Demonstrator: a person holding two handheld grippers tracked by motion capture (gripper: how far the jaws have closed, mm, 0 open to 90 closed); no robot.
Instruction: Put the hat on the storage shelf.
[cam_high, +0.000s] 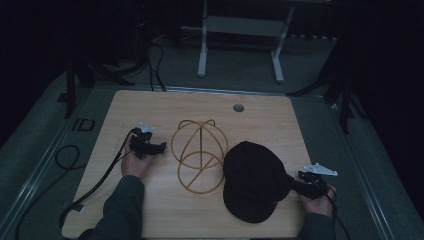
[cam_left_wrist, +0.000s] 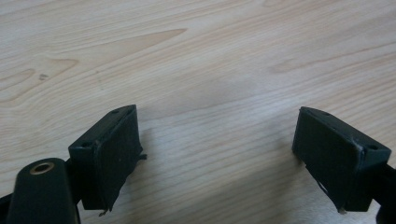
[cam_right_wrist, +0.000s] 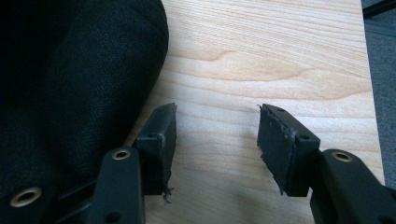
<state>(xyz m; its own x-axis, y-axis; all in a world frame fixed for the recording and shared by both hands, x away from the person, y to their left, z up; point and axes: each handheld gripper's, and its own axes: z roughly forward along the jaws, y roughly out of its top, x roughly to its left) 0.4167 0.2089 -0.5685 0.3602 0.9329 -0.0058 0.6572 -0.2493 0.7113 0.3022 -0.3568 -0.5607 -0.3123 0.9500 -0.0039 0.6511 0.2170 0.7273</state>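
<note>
— What's around you?
— A pale wooden table (cam_high: 165, 210) in a dark room, grey floor beyond.
— And the black cap (cam_high: 252, 180)?
— Near the right edge, just beside my right gripper (cam_right_wrist: 215, 140), jaws apart, empty. My left gripper (cam_left_wrist: 217, 158) gapes wide near the wire stand (cam_high: 199, 152).

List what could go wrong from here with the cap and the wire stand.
1. The right hand-held gripper is open beside the black cap, nothing between its jaws; closing now may catch only a thin fold, which could slip.
2. The cap lies touching the wire stand; dragging it could snag or tip the light frame.
3. The left hand-held gripper is open, apart from the stand, so nothing steadies it.
</note>
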